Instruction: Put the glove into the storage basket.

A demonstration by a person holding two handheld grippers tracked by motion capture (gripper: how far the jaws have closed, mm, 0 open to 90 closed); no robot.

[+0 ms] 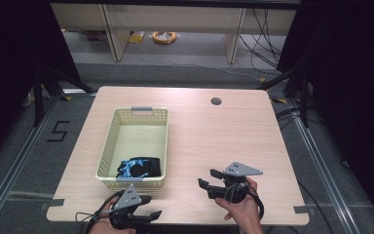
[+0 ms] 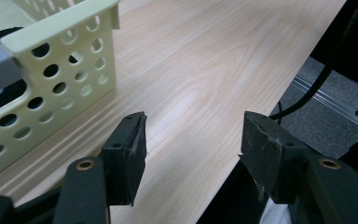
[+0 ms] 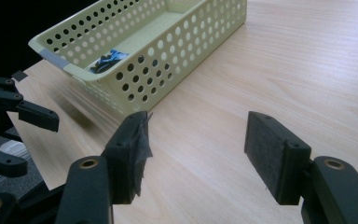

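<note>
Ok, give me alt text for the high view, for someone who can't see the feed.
A pale yellow perforated basket sits on the left half of a light wooden table, with a dark black-and-blue item lying at its near end. At the table's near edge a person holds the left gripper and the right gripper, both open and holding nothing.

table (image 1: 214,141) – pale wood grain | basket (image 1: 108,146) – pale yellow, dotted with round holes, grey tabs on both end rims | bundle in basket (image 1: 139,167) – black with blue | left gripper (image 1: 146,207) and right gripper (image 1: 208,178) black, grey top plates
</note>
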